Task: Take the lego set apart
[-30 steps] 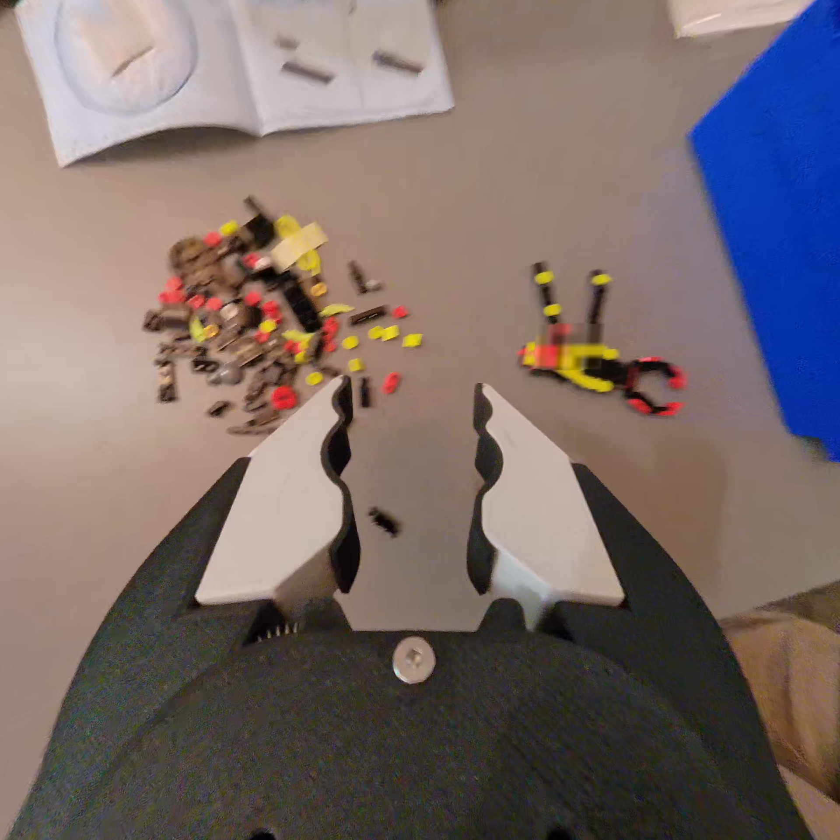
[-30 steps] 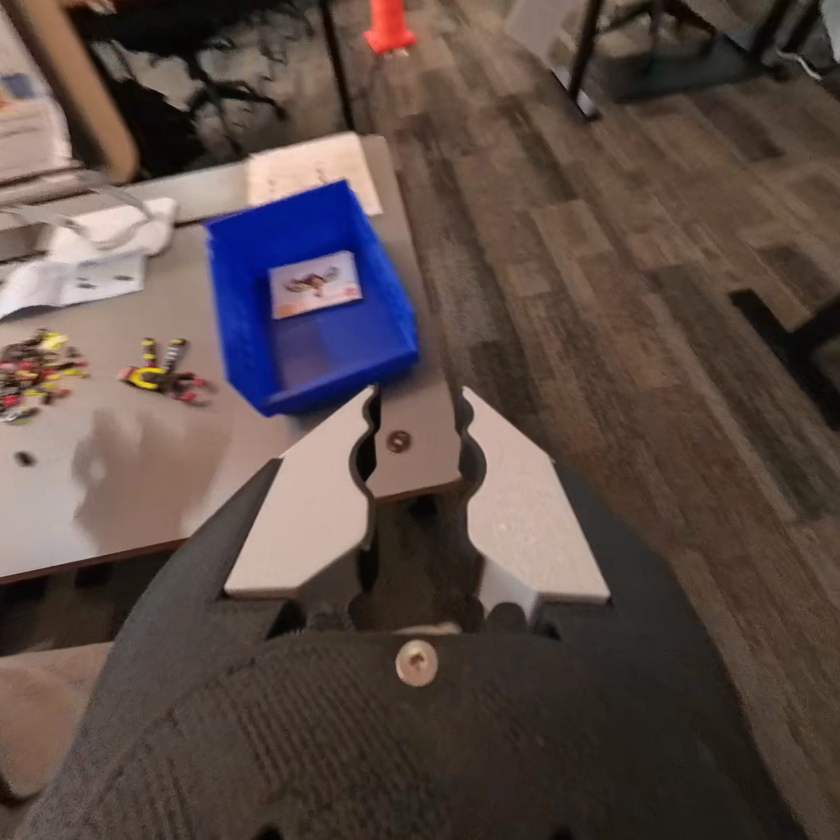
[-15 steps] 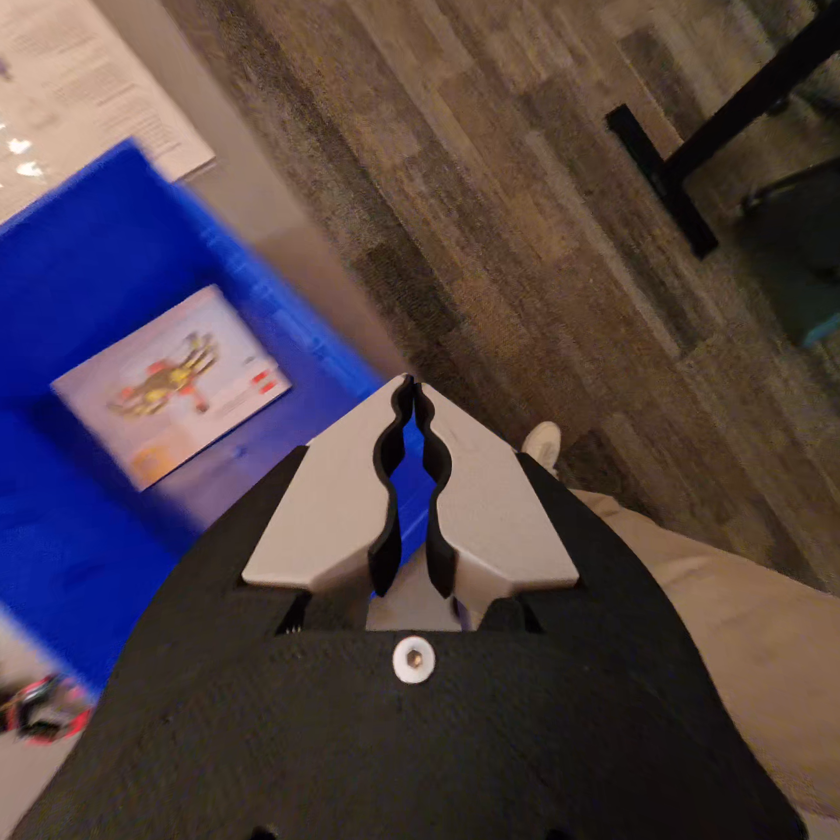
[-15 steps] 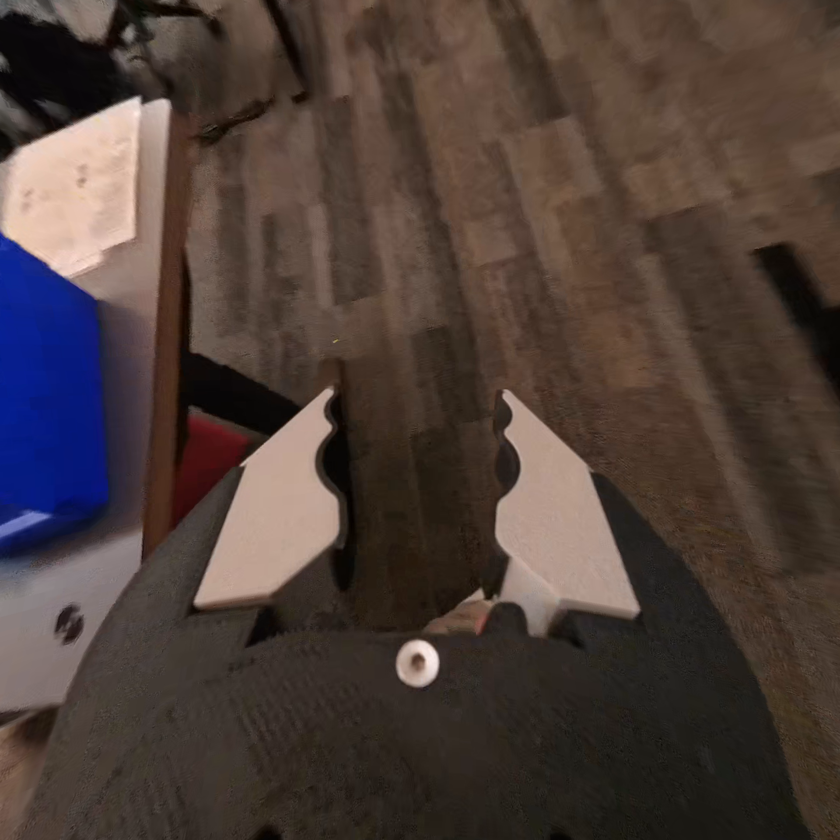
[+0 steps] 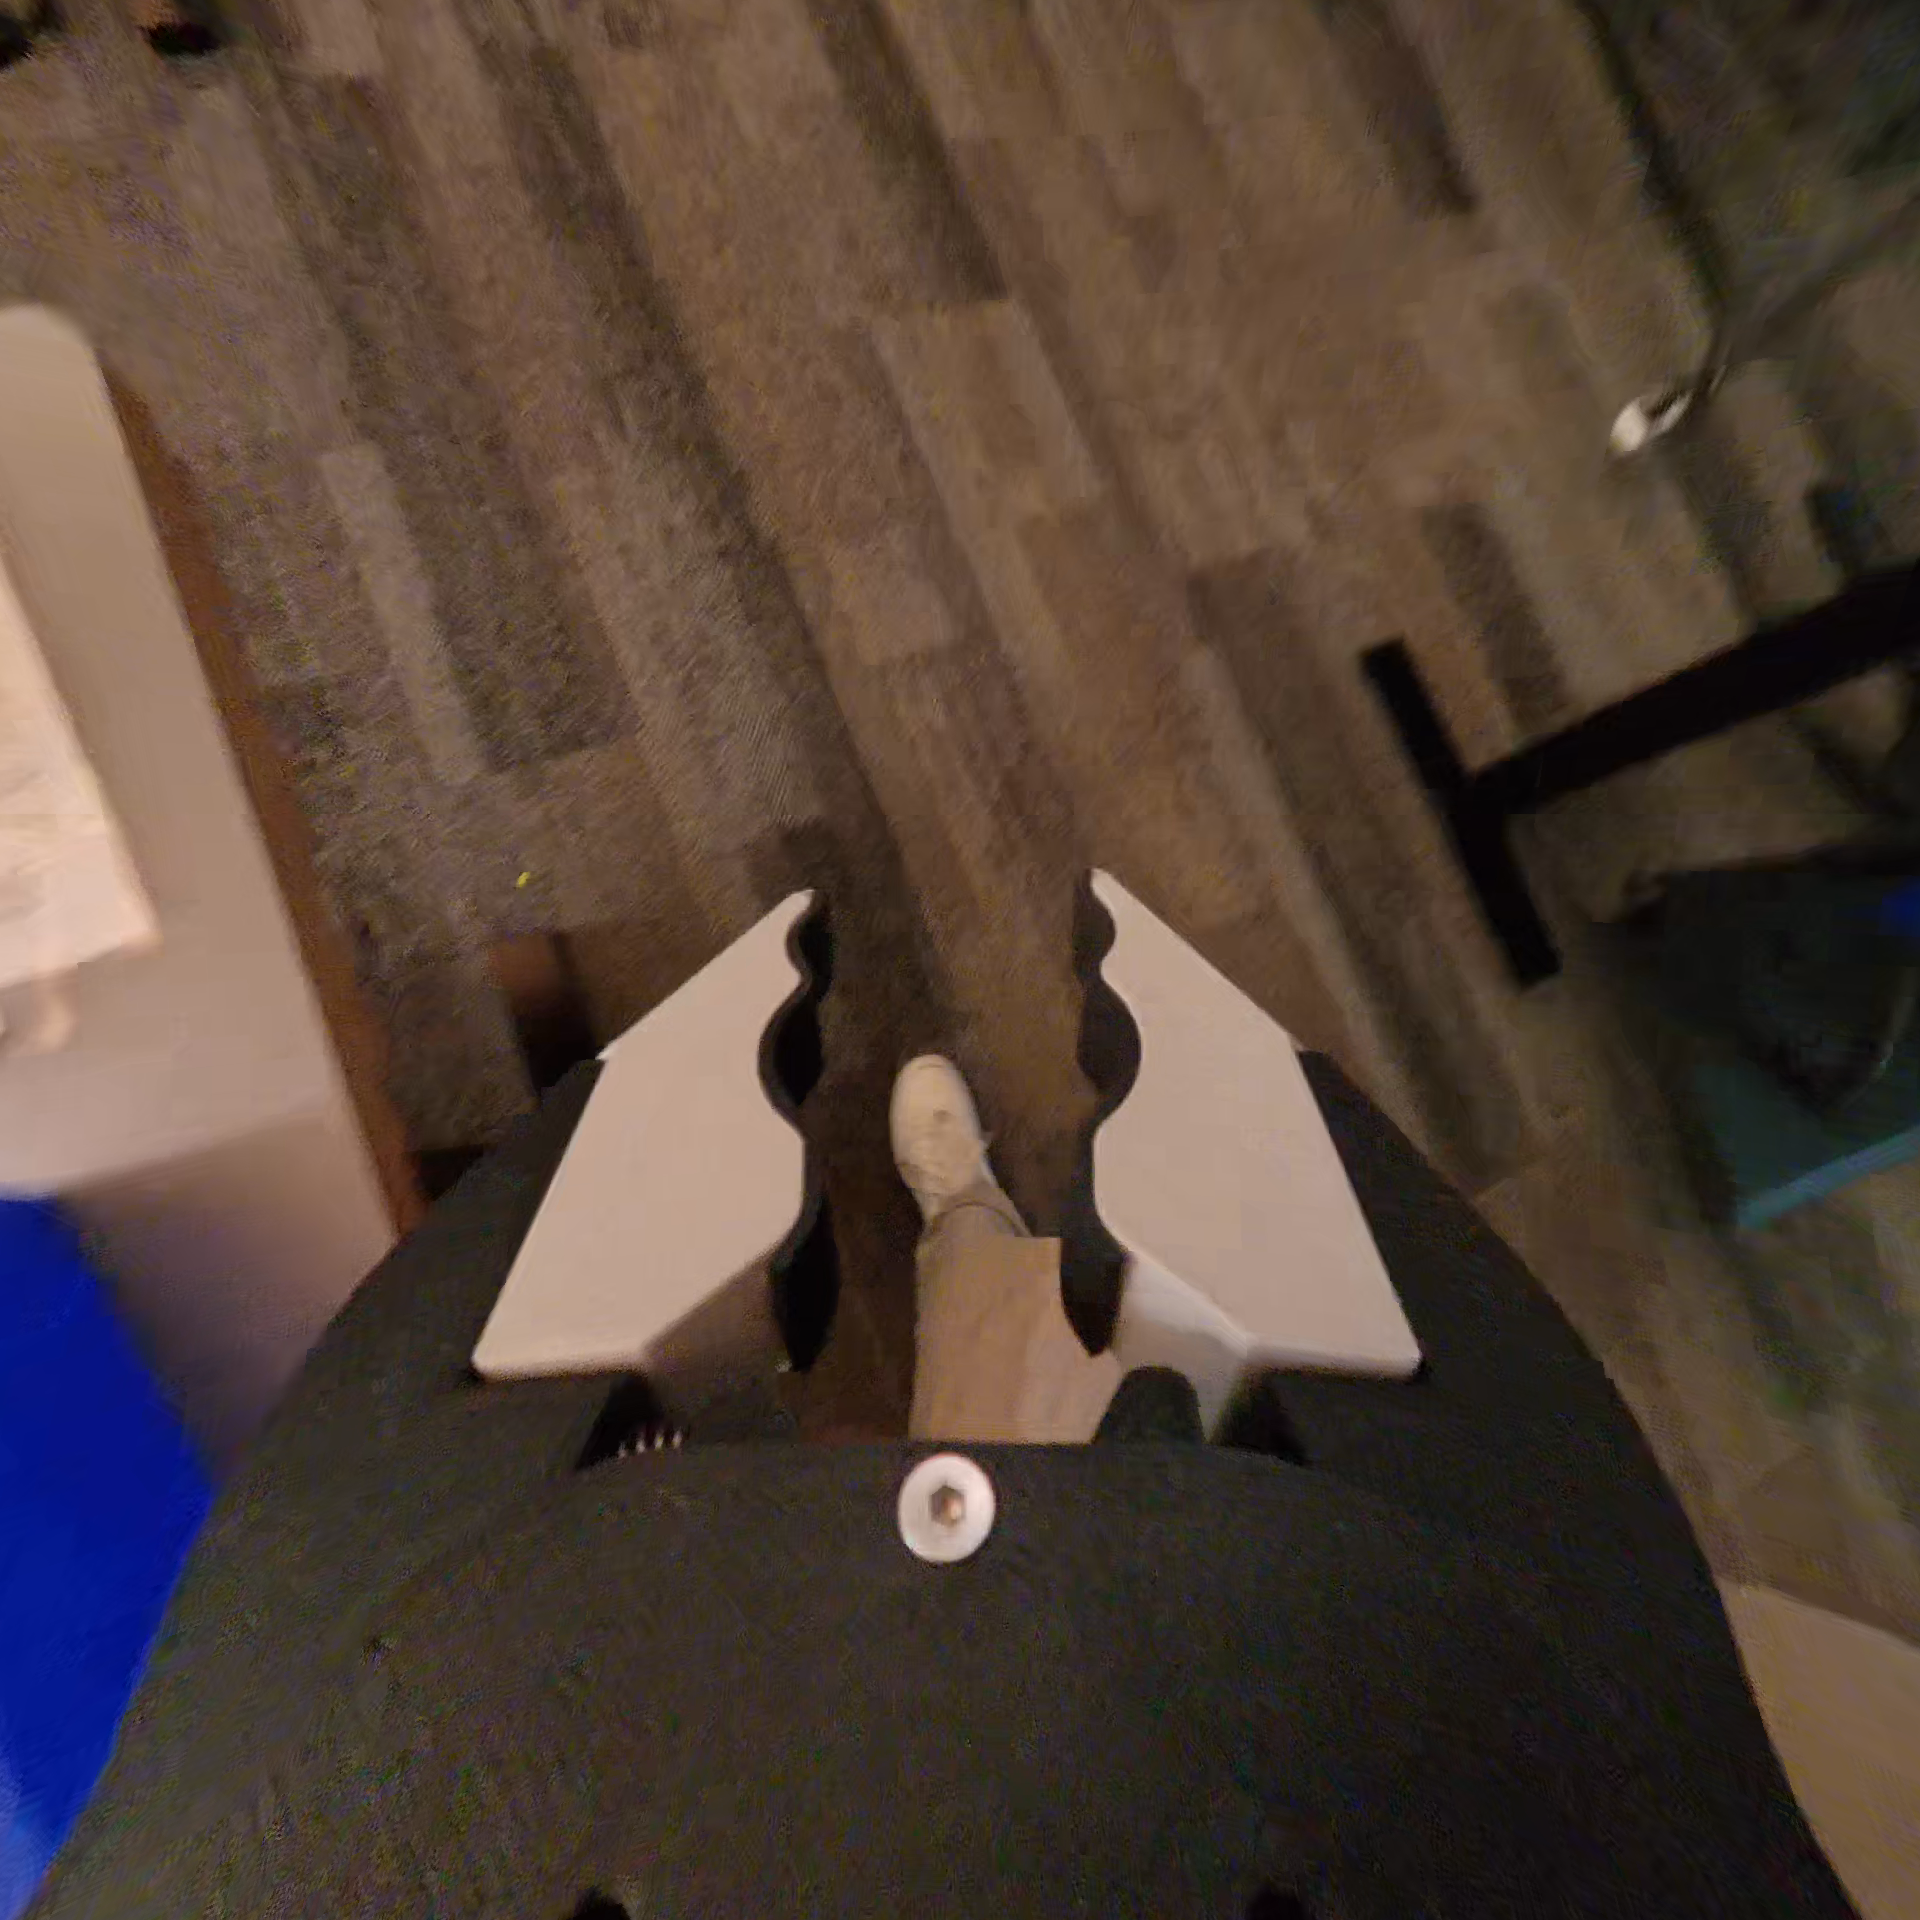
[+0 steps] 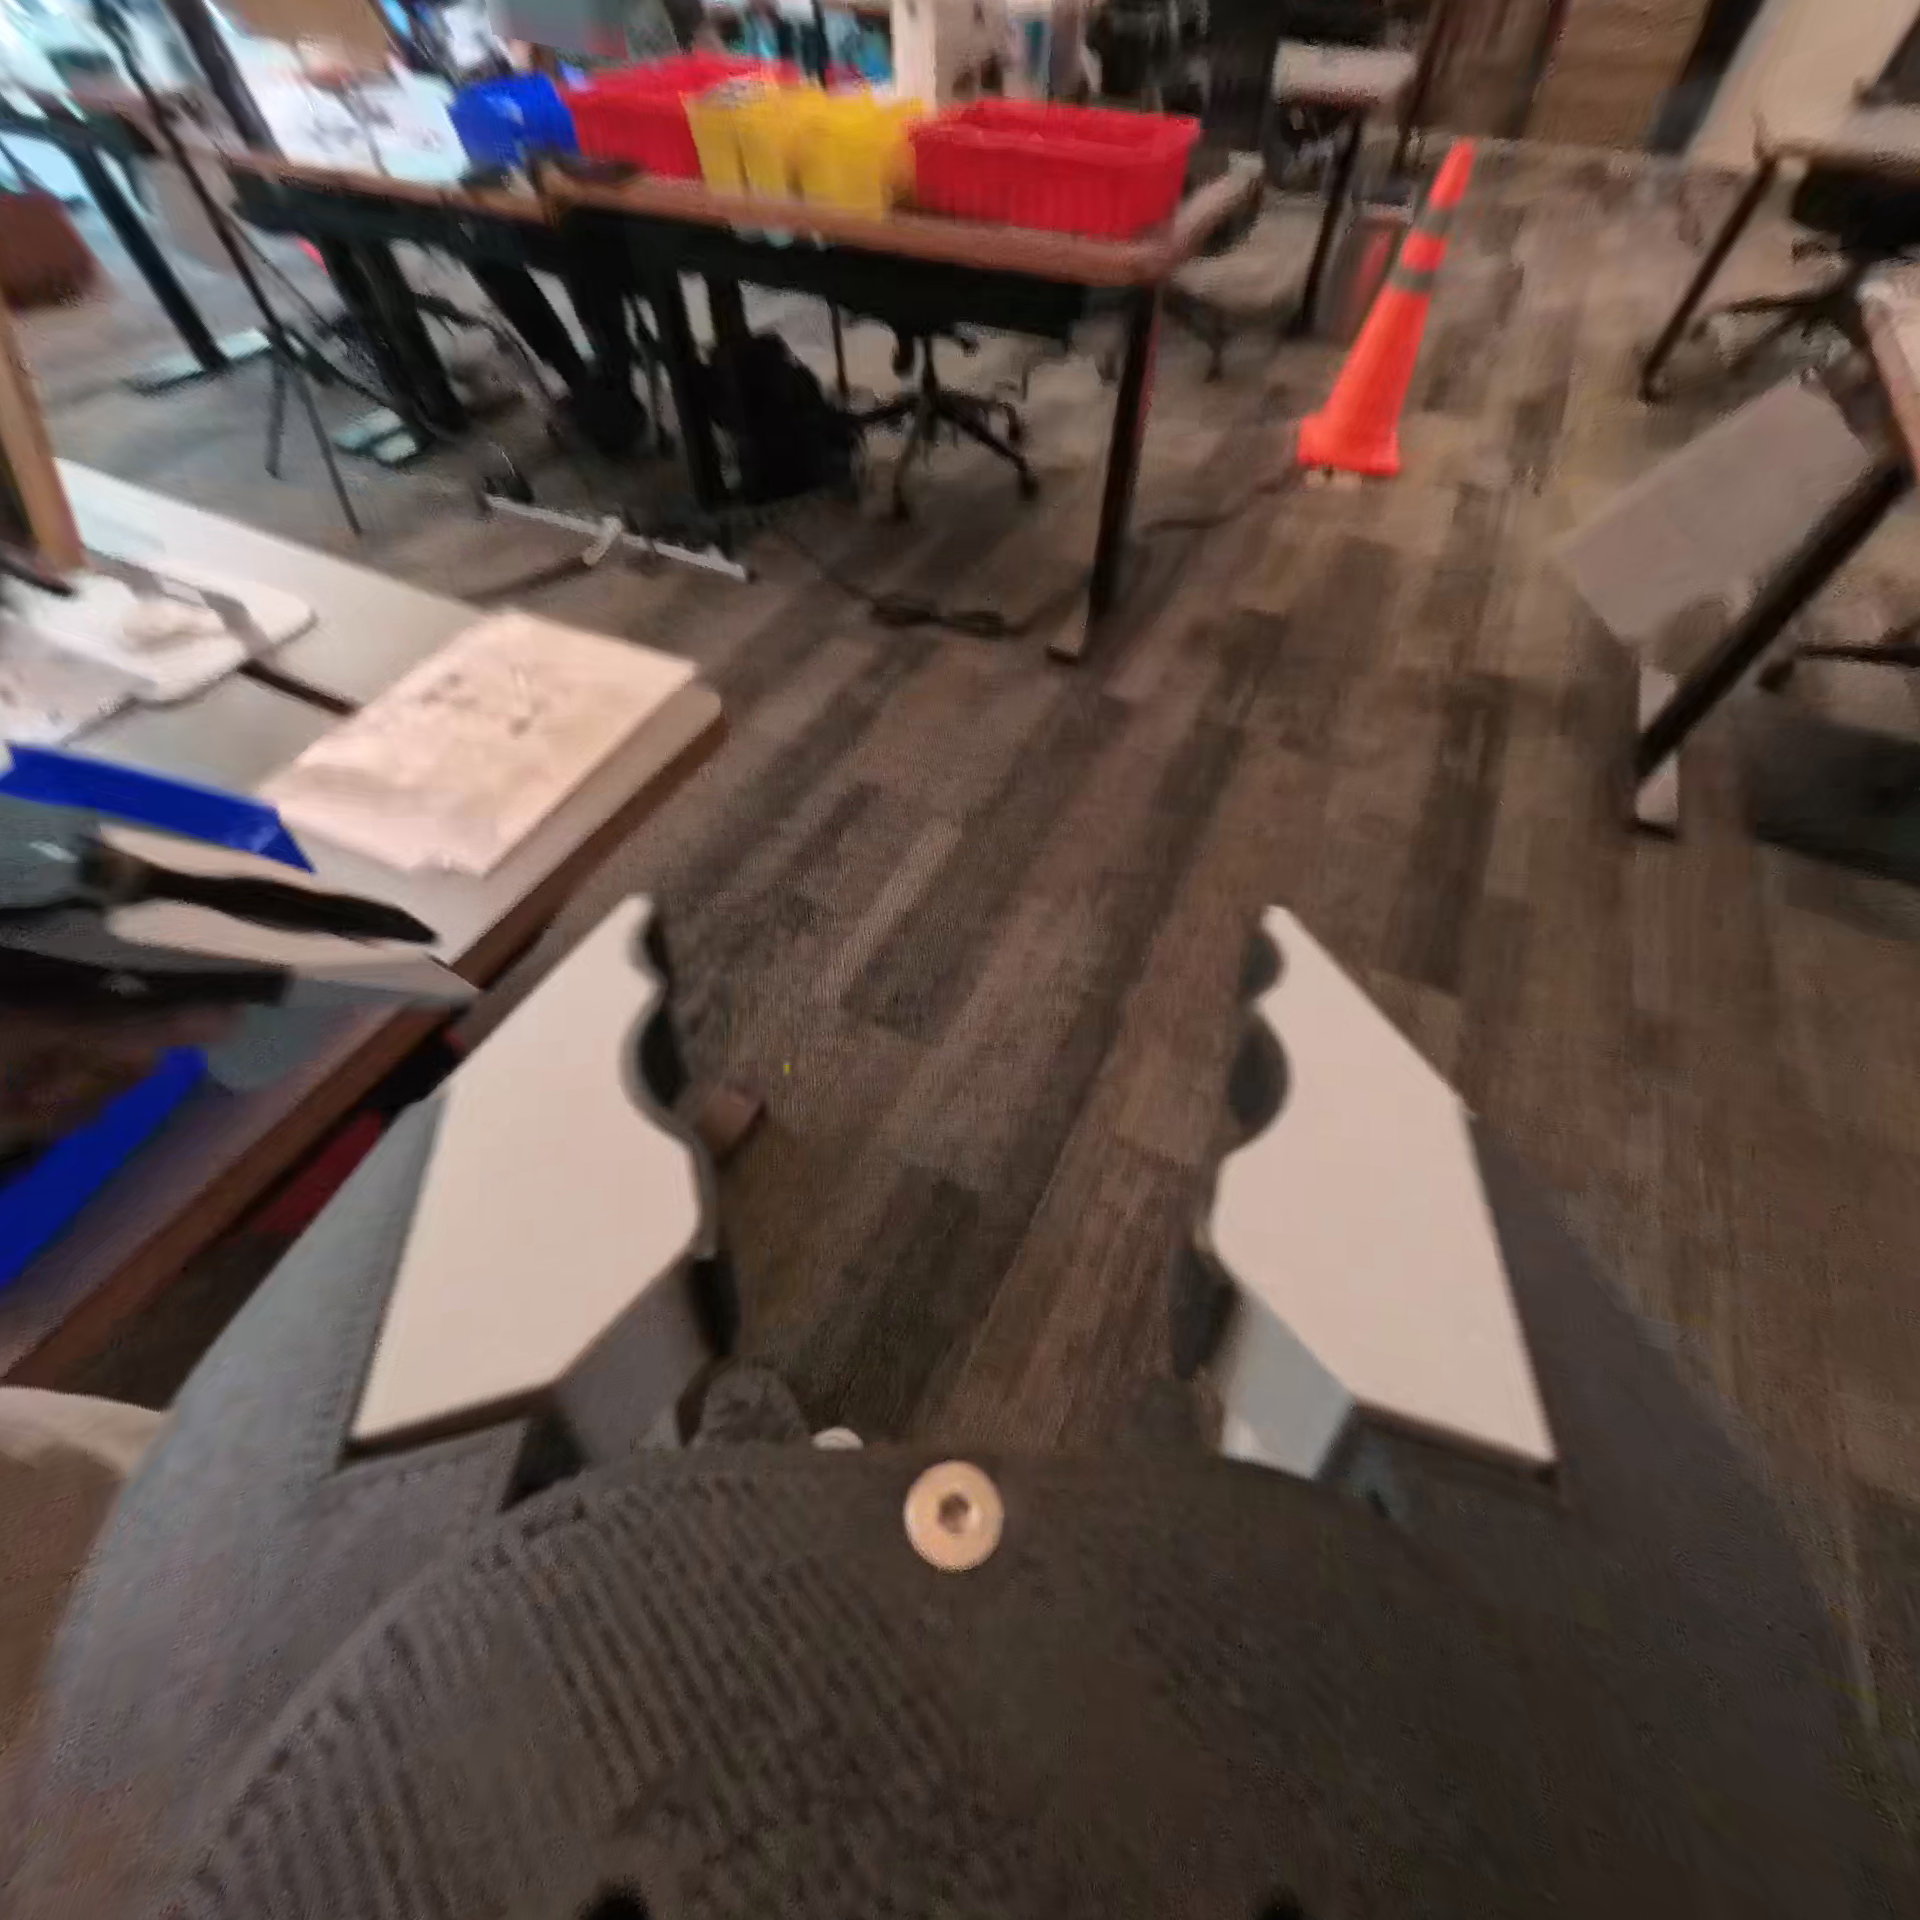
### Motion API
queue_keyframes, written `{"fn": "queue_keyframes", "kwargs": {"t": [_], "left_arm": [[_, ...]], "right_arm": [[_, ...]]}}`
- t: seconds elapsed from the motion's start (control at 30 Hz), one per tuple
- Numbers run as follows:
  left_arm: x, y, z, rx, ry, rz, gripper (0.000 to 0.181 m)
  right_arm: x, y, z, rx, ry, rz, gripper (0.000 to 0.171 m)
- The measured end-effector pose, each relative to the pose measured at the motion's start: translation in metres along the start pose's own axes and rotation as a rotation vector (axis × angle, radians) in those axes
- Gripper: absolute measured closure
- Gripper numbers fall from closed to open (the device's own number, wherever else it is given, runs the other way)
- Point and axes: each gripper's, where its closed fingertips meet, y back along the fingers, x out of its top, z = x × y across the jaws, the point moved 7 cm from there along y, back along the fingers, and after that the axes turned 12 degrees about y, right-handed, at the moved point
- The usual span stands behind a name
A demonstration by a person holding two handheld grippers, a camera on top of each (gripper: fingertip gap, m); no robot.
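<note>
No lego model and no loose bricks show in either view. My left gripper (image 5: 948, 894) is open and empty. It points down at the floor beyond the table's right edge (image 5: 312, 935), with a person's white shoe (image 5: 935, 1127) and tan trouser leg between its fingers. My right gripper (image 6: 958, 912) is wide open and empty, pointing out across the room over the floor. The left gripper also shows at the left of the right wrist view (image 6: 281, 935), over the blue bin (image 6: 94, 1153). A tiny yellow speck (image 5: 520, 880) lies on the floor; it also shows in the right wrist view (image 6: 787, 1067).
The blue bin (image 5: 73, 1507) sits at the table's right end, with white papers (image 6: 478, 727) on the corner beyond it. A black table leg (image 5: 1455, 810) stands to the right. An orange cone (image 6: 1371, 343) and a far table with red and yellow bins (image 6: 1049, 161) stand across the room.
Both grippers swung away from the tabletop, so the lego pile and model left view. The left gripper shut half a second ago and is open again. The right gripper opened wider and tilted up.
</note>
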Motion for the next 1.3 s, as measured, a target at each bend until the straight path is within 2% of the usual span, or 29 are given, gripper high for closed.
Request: {"fn": "queue_keyframes", "kwargs": {"t": [0.03, 0.07, 0.13, 0.2, 0.23, 0.27, 0.37, 0.43, 0.47, 0.53, 0.6, 0.67, 0.73, 0.8, 0.83, 0.9, 0.97, 1.03, 1.07, 1.1, 1.17, 1.3], "left_arm": [[0.019, -0.015, 0.009, -0.023, 0.024, 0.037, 0.128], [0.038, -0.033, 0.016, -0.039, 0.030, 0.068, 0.110], [0.078, -0.078, 0.024, -0.038, -0.001, 0.110, 0.106], [0.120, -0.122, 0.030, -0.023, -0.027, 0.116, 0.110], [0.147, -0.136, 0.036, -0.040, -0.027, 0.149, 0.116], [0.175, -0.146, 0.044, -0.053, -0.050, 0.200, 0.118], [0.255, -0.157, 0.071, -0.077, -0.150, 0.317, 0.126], [0.301, -0.166, 0.085, -0.090, -0.153, 0.332, 0.126], [0.321, -0.174, 0.091, -0.114, -0.116, 0.332, 0.126], [0.358, -0.196, 0.095, -0.169, 0.000, 0.329, 0.122], [0.388, -0.227, 0.092, -0.230, 0.108, 0.281, 0.102], [0.422, -0.253, 0.071, -0.139, 0.287, 0.280, 0.113], [0.462, -0.258, 0.044, -0.003, 0.433, 0.401, 0.122], [0.505, -0.246, 0.022, 0.129, 0.501, 0.533, 0.133], [0.527, -0.235, 0.015, 0.171, 0.497, 0.617, 0.140], [0.565, -0.217, 0.005, 0.220, 0.493, 0.754, 0.142], [0.592, -0.204, -0.005, 0.258, 0.554, 0.864, 0.146], [0.610, -0.199, -0.012, 0.261, 0.537, 0.910, 0.137], [0.614, -0.200, -0.019, 0.313, 0.524, 0.920, 0.136], [0.618, -0.201, -0.028, 0.381, 0.501, 0.939, 0.133], [0.623, -0.204, -0.049, 0.486, 0.497, 0.991, 0.101], [0.638, -0.198, -0.098, 0.549, 0.533, 1.114, 0.088]], "right_arm": [[0.017, -0.009, 0.018, -0.015, 0.035, 0.040, 0.075], [0.033, -0.017, 0.037, -0.056, 0.098, 0.083, 0.084], [0.055, -0.037, 0.076, -0.187, 0.189, 0.163, 0.097], [0.049, -0.066, 0.122, -0.374, 0.121, 0.195, 0.085], [0.040, -0.085, 0.139, -0.378, 0.041, 0.149, 0.077], [0.036, -0.100, 0.153, -0.375, 0.000, 0.117, 0.076], [0.059, -0.139, 0.189, -0.353, 0.218, 0.094, 0.086], [0.076, -0.173, 0.212, -0.289, 0.212, 0.122, 0.103], [0.080, -0.194, 0.223, -0.233, 0.125, 0.137, 0.109], [0.074, -0.246, 0.239, -0.053, -0.065, 0.100, 0.106], [0.061, -0.303, 0.258, 0.047, -0.063, 0.125, 0.110], [0.059, -0.363, 0.280, 0.095, 0.045, 0.178, 0.121], [0.082, -0.410, 0.305, 0.162, 0.174, 0.263, 0.123], [0.121, -0.443, 0.327, 0.311, 0.226, 0.361, 0.112], [0.141, -0.459, 0.337, 0.386, 0.219, 0.400, 0.111], [0.176, -0.493, 0.352, 0.547, 0.225, 0.435, 0.108], [0.205, -0.528, 0.360, 0.624, 0.267, 0.446, 0.116], [0.234, -0.564, 0.365, 0.690, 0.273, 0.458, 0.124], [0.243, -0.580, 0.361, 0.747, 0.268, 0.445, 0.124], [0.250, -0.596, 0.356, 0.794, 0.262, 0.427, 0.116], [0.264, -0.628, 0.349, 0.802, 0.238, 0.421, 0.085], [0.282, -0.673, 0.316, 0.894, 0.310, 0.446, 0.072]]}}
